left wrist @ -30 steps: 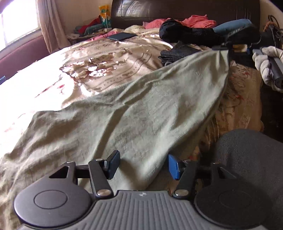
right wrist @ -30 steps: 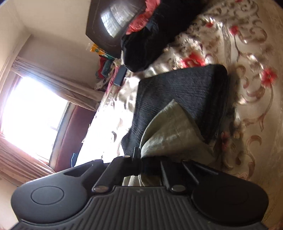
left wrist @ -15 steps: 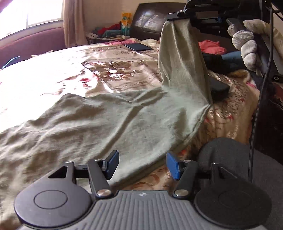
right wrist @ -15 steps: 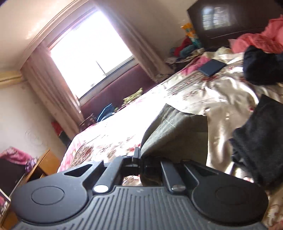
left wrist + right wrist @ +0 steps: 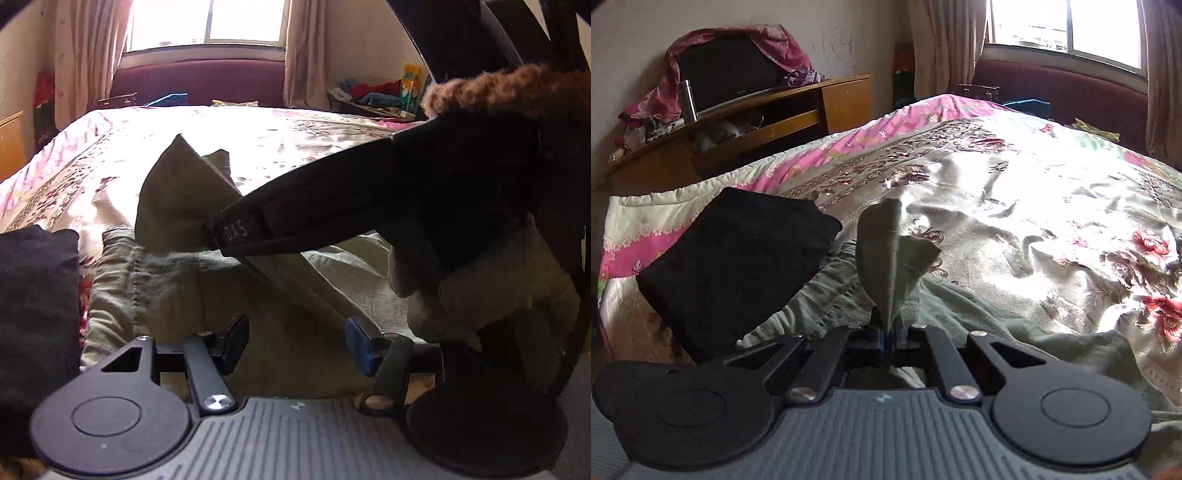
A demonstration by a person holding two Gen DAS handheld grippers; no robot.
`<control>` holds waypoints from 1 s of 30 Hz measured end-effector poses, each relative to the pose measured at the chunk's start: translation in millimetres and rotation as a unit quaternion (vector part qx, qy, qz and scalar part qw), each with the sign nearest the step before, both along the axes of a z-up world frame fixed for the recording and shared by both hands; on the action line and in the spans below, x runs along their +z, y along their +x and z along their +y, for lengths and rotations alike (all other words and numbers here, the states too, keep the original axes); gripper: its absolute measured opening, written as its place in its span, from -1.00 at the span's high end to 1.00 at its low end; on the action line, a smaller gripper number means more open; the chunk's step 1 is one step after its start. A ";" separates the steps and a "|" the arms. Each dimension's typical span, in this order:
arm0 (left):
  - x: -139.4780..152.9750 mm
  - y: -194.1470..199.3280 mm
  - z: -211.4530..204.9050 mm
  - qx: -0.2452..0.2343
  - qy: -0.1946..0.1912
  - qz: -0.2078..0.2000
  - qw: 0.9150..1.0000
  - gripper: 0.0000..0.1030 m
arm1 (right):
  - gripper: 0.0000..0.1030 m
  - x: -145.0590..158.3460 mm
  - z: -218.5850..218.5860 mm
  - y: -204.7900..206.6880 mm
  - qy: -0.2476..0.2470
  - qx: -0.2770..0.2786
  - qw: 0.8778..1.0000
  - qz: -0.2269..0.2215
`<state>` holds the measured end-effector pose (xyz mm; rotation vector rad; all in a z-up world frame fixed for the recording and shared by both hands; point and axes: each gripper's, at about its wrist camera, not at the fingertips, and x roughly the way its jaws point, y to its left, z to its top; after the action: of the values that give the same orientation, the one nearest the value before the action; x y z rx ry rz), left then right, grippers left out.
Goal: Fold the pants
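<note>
The olive-green pants point(image 5: 155, 280) lie on the floral bedspread point(image 5: 295, 147) and also show in the right wrist view point(image 5: 960, 314). My right gripper point(image 5: 888, 339) is shut on a pants end point(image 5: 892, 251), which stands up from the jaws above the waistband part. In the left wrist view the right gripper point(image 5: 210, 232) crosses the frame holding that fold point(image 5: 177, 199), with the gloved hand point(image 5: 461, 295) behind it. My left gripper point(image 5: 295, 345) is open and empty, its jaws low over the near pants cloth.
A folded black garment point(image 5: 738, 266) lies on the bed just left of the pants, and it shows in the left wrist view point(image 5: 33, 295). A wooden cabinet point(image 5: 757, 118) stands past the bed's left side. Window and curtains point(image 5: 207, 22) are beyond the bed.
My right gripper has swung the held pants end across the bed and down over the other end of the pants. My left gripper stays open and has turned to face the window.
</note>
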<state>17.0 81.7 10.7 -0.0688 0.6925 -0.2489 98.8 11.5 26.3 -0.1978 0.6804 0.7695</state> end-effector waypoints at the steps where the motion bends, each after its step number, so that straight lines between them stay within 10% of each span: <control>1: -0.1 -0.1 4.6 0.003 -0.009 0.003 1.000 -0.36 | 0.90 -2.1 3.4 1.8 -0.004 0.000 1.000 0.008; 19: -13.5 -10.8 73.8 0.072 -0.113 0.025 0.991 -0.36 | 0.60 -14.9 79.2 -2.2 -0.102 0.052 0.993 -0.035; 21: -13.2 -13.6 76.5 0.072 -0.119 0.020 0.990 -0.36 | 0.90 -10.1 80.0 -2.1 -0.092 0.047 0.994 -0.026; 27: -5.5 -25.7 73.6 0.060 -0.091 -0.016 0.994 -0.36 | 0.90 54.0 41.1 8.7 0.056 -0.064 0.994 -0.071; 30: -2.0 -28.6 70.2 0.046 -0.077 -0.018 0.996 -0.36 | 0.86 62.4 47.8 -0.5 0.056 -0.028 0.993 -0.098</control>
<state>-11.6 151.9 8.7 -0.2433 0.6312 -0.2146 98.3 59.3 88.7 -0.1486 0.4545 0.7207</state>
